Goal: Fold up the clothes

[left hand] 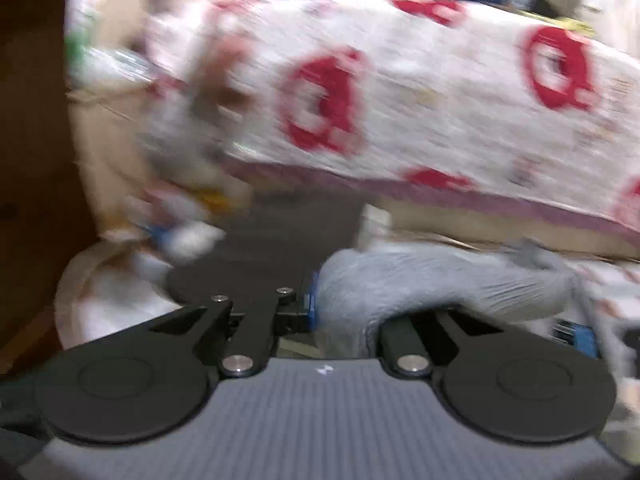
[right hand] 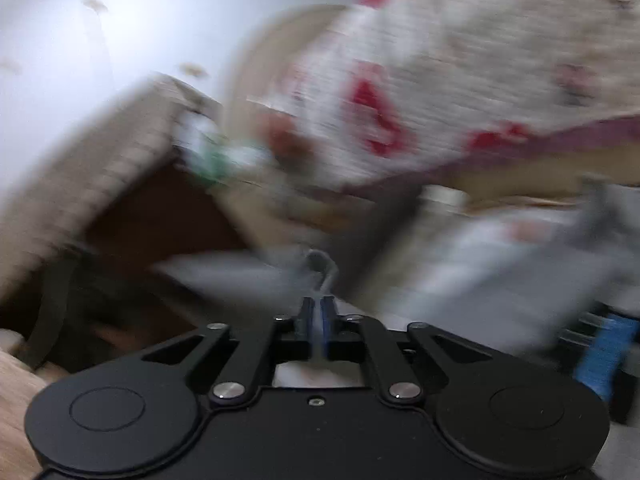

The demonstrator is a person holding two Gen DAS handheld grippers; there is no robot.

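A grey garment (left hand: 432,292) hangs stretched between my two grippers; both views are blurred by motion. In the left wrist view my left gripper (left hand: 320,308) is shut on a bunched part of it. The cloth drapes over the right finger and hides it, so only the left blue pad (left hand: 308,308) shows. In the right wrist view my right gripper (right hand: 318,314) is shut on a thin edge of the grey garment (right hand: 500,276), which spreads off to the right toward the left gripper's blue pad (right hand: 608,352). The right gripper's blue pad (left hand: 580,336) shows at the right edge of the left wrist view.
A white cloth with red rings (left hand: 420,92) covers a raised surface ahead, its dark red hem over cardboard (left hand: 480,224). A brown wooden panel (left hand: 32,140) stands at the left, with white bags (left hand: 120,300) on the floor below. A pale wall (right hand: 100,40) fills the upper left.
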